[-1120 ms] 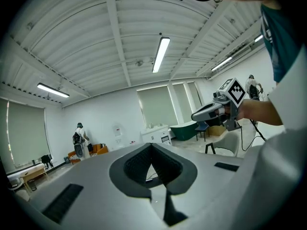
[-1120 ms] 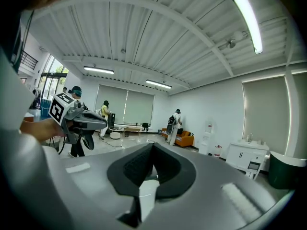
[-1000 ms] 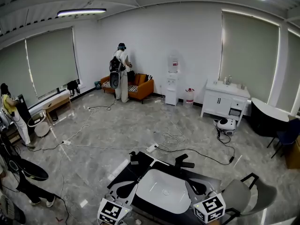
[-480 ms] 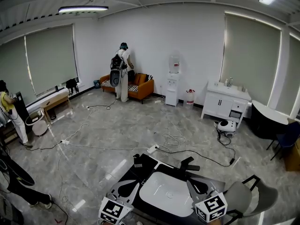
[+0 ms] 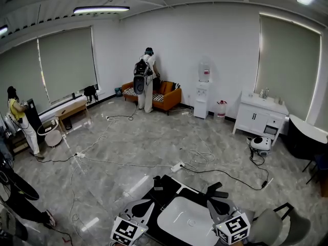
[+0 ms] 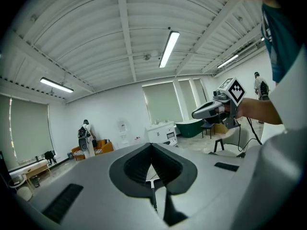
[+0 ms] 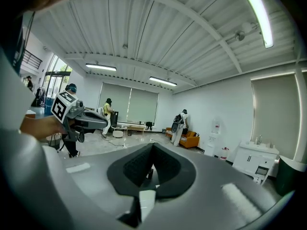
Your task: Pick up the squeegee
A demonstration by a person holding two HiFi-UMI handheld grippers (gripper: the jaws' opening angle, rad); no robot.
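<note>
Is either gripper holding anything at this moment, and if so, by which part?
Nothing is held. The left gripper and the right gripper each have their jaws closed together, with nothing between them.

Grey marble floor [image 5: 128, 142], orange sofa [image 5: 167, 95], window blinds [image 5: 66, 63]

the room was evenly bright under ceiling tubes [image 5: 101, 9], while the drawn blinds [image 5: 66, 60] stayed dull grey. the glossy floor [image 5: 154, 137] threw back pale streaks of glare. walls bowed at the edges of every view, and both gripper views had black corners. close up, the left tongs [image 6: 152, 146] and right tongs [image 7: 153, 146] looked soft and shaded.
</note>
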